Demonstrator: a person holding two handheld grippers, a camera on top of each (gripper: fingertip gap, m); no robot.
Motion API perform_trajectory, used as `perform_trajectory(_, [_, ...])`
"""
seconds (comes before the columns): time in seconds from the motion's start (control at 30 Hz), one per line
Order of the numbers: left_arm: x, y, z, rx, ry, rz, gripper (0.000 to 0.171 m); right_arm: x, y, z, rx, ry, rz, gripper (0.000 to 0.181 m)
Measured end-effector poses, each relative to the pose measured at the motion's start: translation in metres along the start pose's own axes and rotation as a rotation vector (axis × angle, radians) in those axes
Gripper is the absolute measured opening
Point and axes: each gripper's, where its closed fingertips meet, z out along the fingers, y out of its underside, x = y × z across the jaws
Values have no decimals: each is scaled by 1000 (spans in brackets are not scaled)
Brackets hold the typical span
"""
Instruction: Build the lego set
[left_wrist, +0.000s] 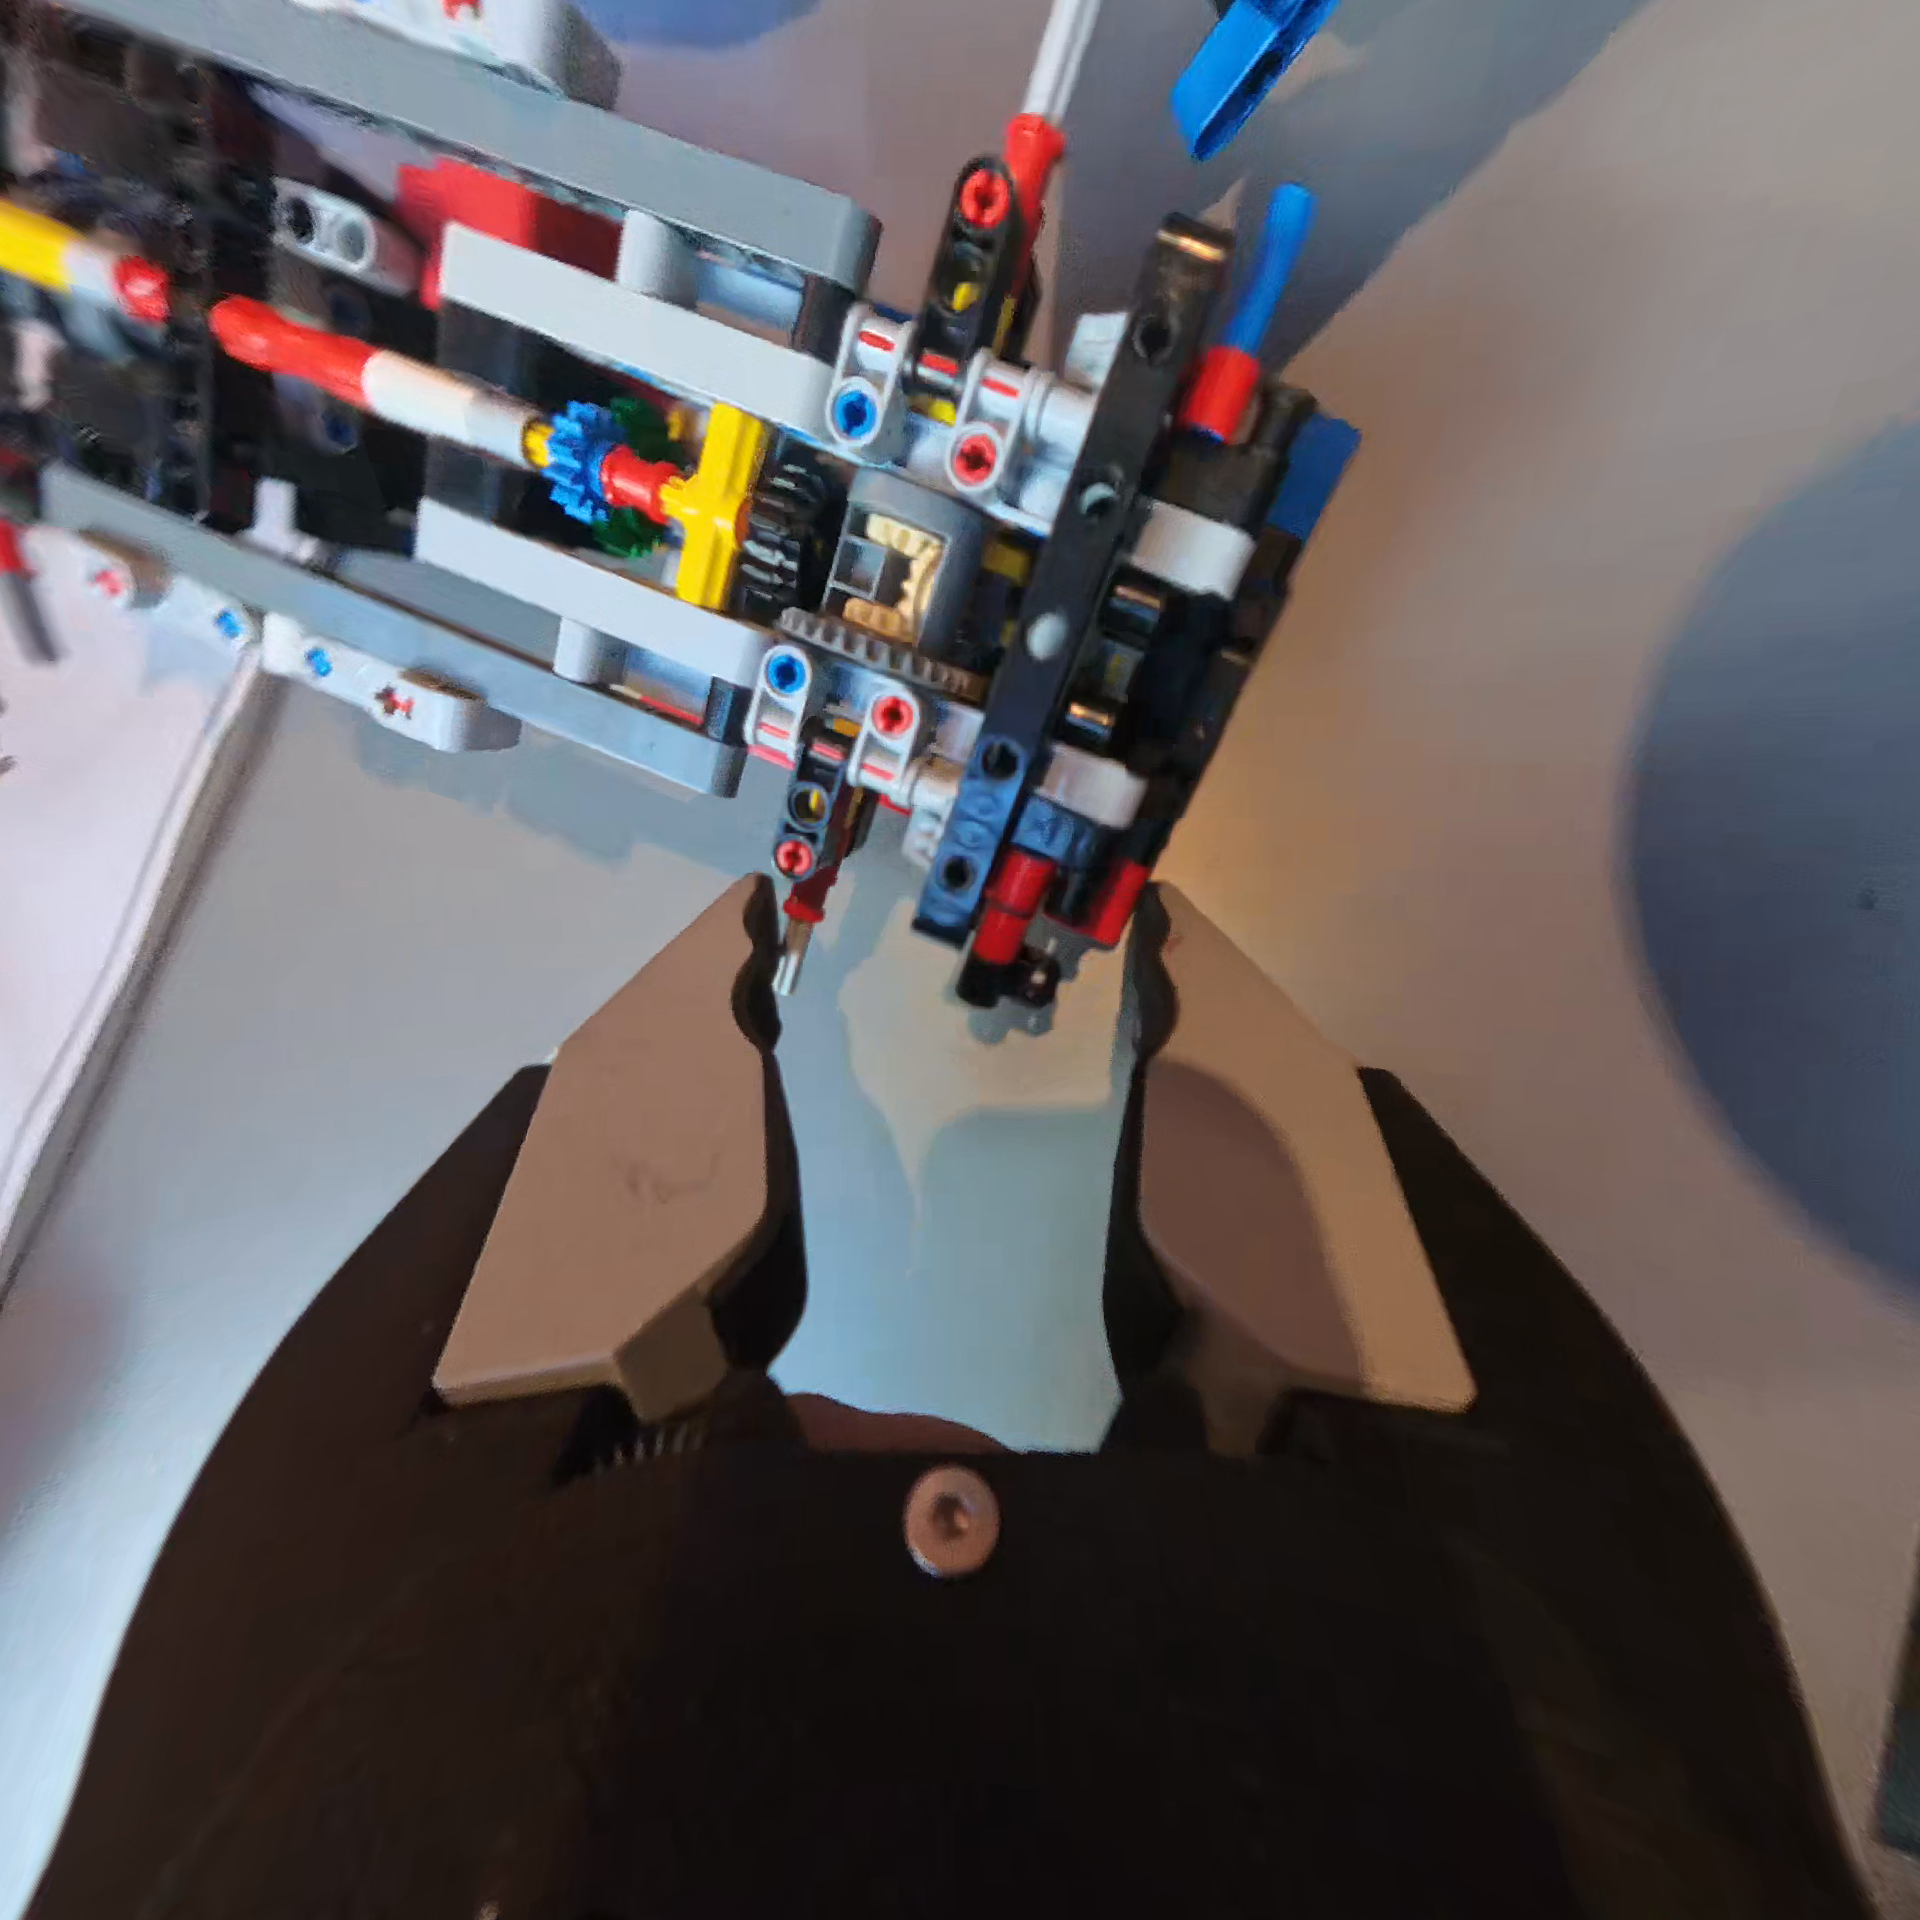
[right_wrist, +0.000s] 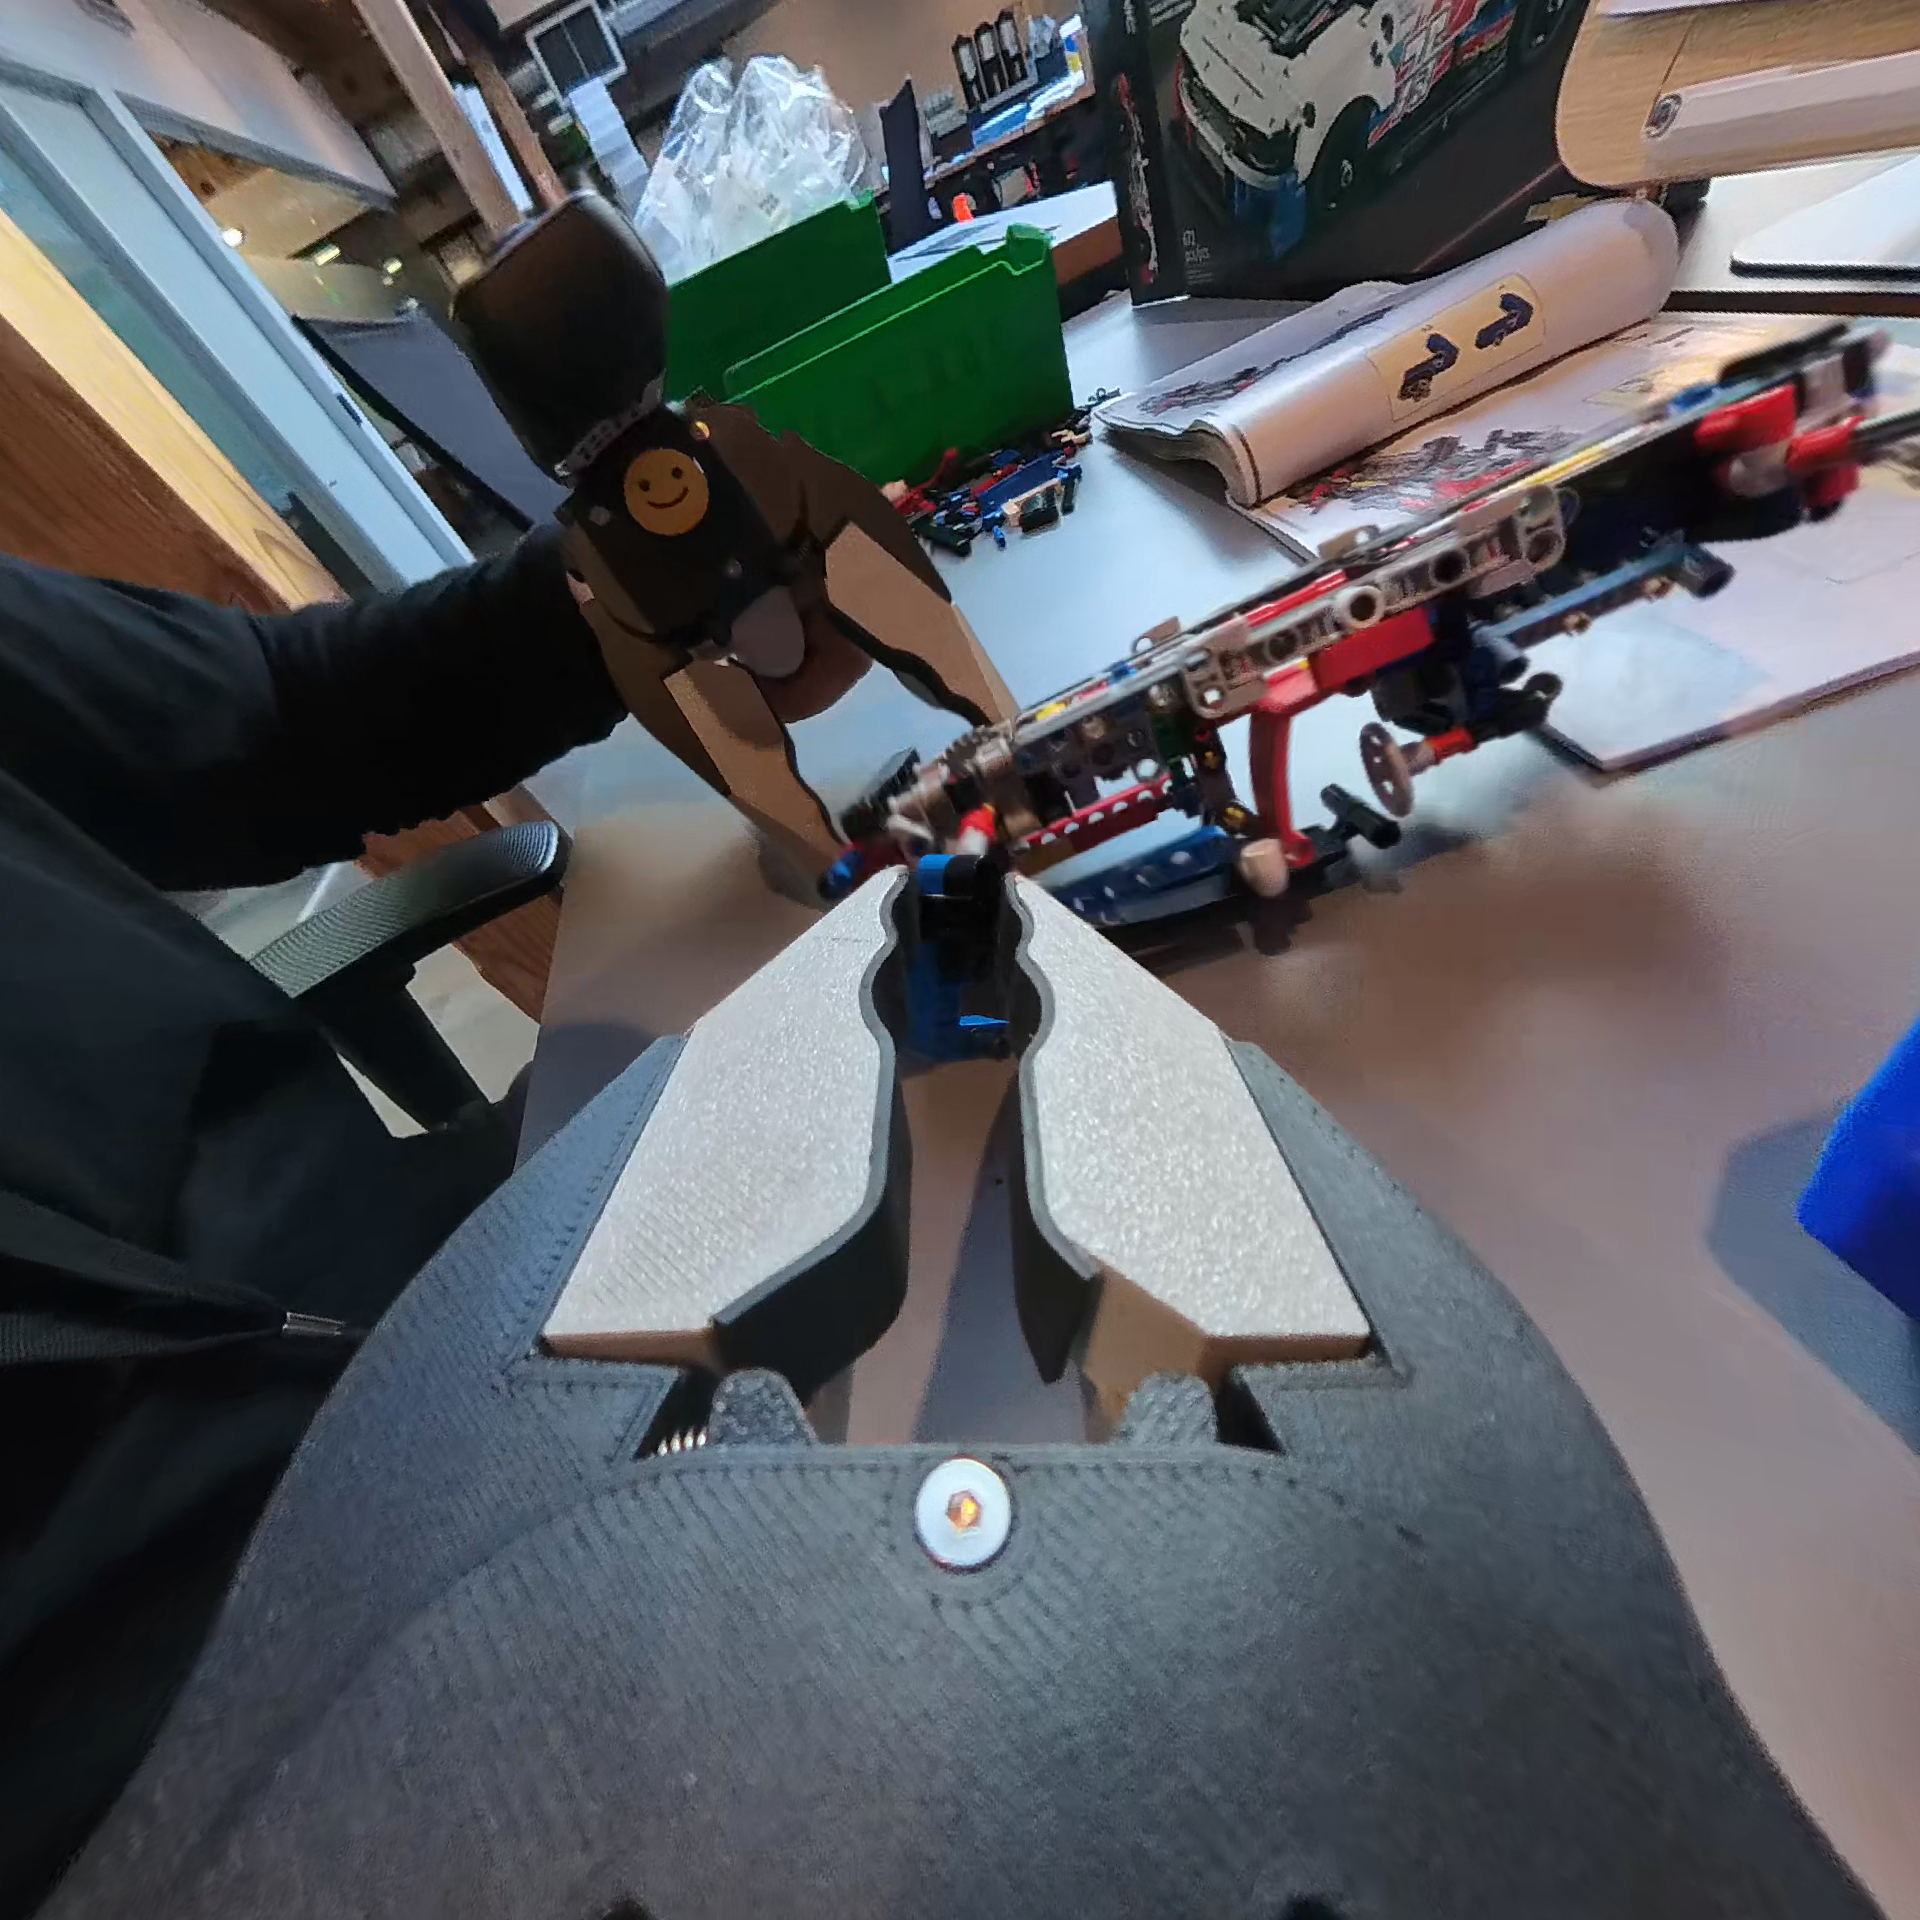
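Right claw (right_wrist: 958, 883) grips blue piece (right_wrist: 951, 997) beside chassis (right_wrist: 1195, 717) end.

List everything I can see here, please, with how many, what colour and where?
lego model: one, grey, red, blue and black, lying on the table
table: one, grey-brown, under everything
blue piece: one, blue and black, between the right gripper's fingers
loose pieces: a small pile, mixed colours, in front of the bins
green bins: two, behind the pile
instruction booklet: one, open, far side of the model
set box: one, dark, standing behind the booklet
plastic bag: one, clear, in the rear bin
left gripper: one, open at the model's end
right gripper: one, shut on the blue piece
sleeve: one, black, left side
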Motion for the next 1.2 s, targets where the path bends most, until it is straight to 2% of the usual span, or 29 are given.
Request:
perform_trajectory(0.1, [15,-4,5,17,30,-81,56,-8,3,1,-24,-17,-104,11])
perform_trajectory(0.2, [21,-8,9,47,42,-123,51,-1,8,-1,-83,8,-228,12])
perform_trajectory(0.3, [24,-11,11,66,61,-144,47,-2,8,-1,-90,-48,-215,12])
perform_trajectory(0.43, [23,-15,14,74,51,-142,45,3,0,-5,-82,-75,-288,12])
perform_trajectory(0.5, [23,-17,16,83,61,-142,39,6,-4,-11,-81,-120,-301,11])
perform_trajectory(0.6, [23,-19,17,89,71,-133,39,26,-2,-13,-138,-131,-258,11])
perform_trajectory(0.73, [23,-13,3,33,97,-101,39,32,2,-14,-147,-148,-234,11])
perform_trajectory(0.83, [15,-38,-30,107,98,-115,38,34,2,-15,-149,-131,-257,11])
perform_trajectory(0.93, [-1,-86,-45,193,10,-107,47,33,1,-14,-142,-143,-244,11])
perform_trajectory(1.03, [-6,-118,-18,135,-23,-60,53,32,0,-12,-137,-144,-245,11])
perform_trajectory(1.13, [-12,-119,13,4,-51,-18,55,32,1,-11,-145,-136,-261,11])
perform_trajectory(1.2, [-20,-116,20,-38,-103,12,42,33,4,-10,-163,-130,-267,11])
